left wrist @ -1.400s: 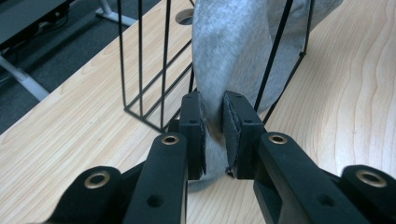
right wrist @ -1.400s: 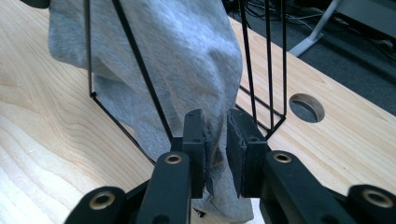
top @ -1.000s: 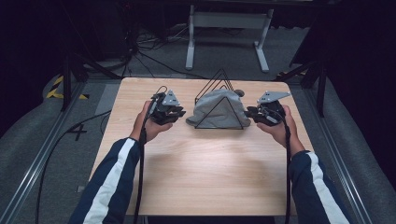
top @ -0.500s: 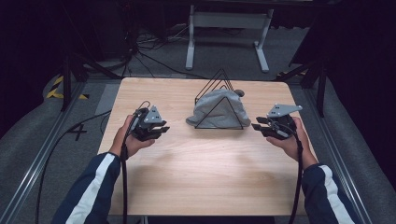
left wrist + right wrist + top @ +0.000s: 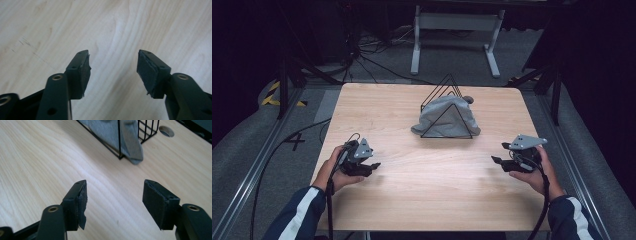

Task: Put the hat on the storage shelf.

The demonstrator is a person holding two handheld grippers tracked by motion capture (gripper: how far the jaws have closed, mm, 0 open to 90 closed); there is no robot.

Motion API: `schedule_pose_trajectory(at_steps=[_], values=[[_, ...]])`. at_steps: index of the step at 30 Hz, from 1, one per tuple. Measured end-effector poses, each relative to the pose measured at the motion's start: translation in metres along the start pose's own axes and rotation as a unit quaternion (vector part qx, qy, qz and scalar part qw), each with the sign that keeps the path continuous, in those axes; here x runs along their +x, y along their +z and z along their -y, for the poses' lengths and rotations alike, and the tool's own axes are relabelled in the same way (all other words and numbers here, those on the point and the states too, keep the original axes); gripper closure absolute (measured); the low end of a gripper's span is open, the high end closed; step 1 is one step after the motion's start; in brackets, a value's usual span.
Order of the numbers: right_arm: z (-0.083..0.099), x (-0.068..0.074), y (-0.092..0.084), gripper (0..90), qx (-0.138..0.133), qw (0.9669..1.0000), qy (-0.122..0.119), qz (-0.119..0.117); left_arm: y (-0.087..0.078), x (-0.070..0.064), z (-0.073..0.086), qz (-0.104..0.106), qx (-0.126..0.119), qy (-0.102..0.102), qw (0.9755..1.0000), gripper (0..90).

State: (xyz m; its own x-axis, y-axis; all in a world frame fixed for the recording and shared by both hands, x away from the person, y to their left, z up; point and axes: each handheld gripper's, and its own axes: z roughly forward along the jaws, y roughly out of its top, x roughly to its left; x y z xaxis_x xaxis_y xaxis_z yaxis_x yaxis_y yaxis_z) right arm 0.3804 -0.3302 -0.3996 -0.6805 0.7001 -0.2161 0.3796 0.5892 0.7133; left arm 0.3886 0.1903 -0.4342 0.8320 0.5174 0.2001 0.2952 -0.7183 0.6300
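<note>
Pale wooden table (image 5: pixel 427 185) amid dark room, grey carpeted floor (image 5: pixel 242 150)

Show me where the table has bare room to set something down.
Bare wood lies between the left tongs and right tongs, in front of the wire rack draped with a grey cloth. The far left corner is bare too. Only the rack's spot is crowded.

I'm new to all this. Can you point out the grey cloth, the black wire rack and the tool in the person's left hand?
grey cloth (image 5: pixel 439 111), high view, middle of its draped front.
black wire rack (image 5: pixel 447 135), high view, its front bottom bar.
left tool (image 5: pixel 373 166), high view, between its open tips.
</note>
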Motion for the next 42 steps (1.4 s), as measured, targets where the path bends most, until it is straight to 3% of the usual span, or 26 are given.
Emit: schedule_pose_trajectory(at_steps=[9,13,17,19,23,42], values=[[0.060,0.006,-0.006,32.6,0.010,0.9984,0.053,-0.018,0.003,-0.018,0.044,0.018,-0.008,-0.029,0.9994,31.7],[0.075,0.006,-0.009,29.1,0.011,0.9973,0.071,-0.016,0.001,-0.017,0.057,0.027,-0.034,-0.064,0.9970,27.1],[0.092,0.009,-0.006,23.7,0.015,0.9958,0.089,-0.016,0.004,-0.016,0.065,0.042,-0.053,-0.100,0.9927,20.7],[0.097,0.008,-0.007,22.2,0.004,0.9943,0.105,-0.017,0.003,-0.016,0.065,0.041,-0.050,-0.099,0.9929,20.1],[0.099,0.007,-0.007,20.2,0.000,0.9926,0.121,-0.009,0.004,-0.017,0.065,0.041,-0.048,-0.115,0.9914,18.5],[0.100,0.007,-0.007,20.0,0.000,0.9923,0.124,-0.005,0.004,-0.016,0.065,0.038,-0.046,-0.117,0.9913,16.6]])
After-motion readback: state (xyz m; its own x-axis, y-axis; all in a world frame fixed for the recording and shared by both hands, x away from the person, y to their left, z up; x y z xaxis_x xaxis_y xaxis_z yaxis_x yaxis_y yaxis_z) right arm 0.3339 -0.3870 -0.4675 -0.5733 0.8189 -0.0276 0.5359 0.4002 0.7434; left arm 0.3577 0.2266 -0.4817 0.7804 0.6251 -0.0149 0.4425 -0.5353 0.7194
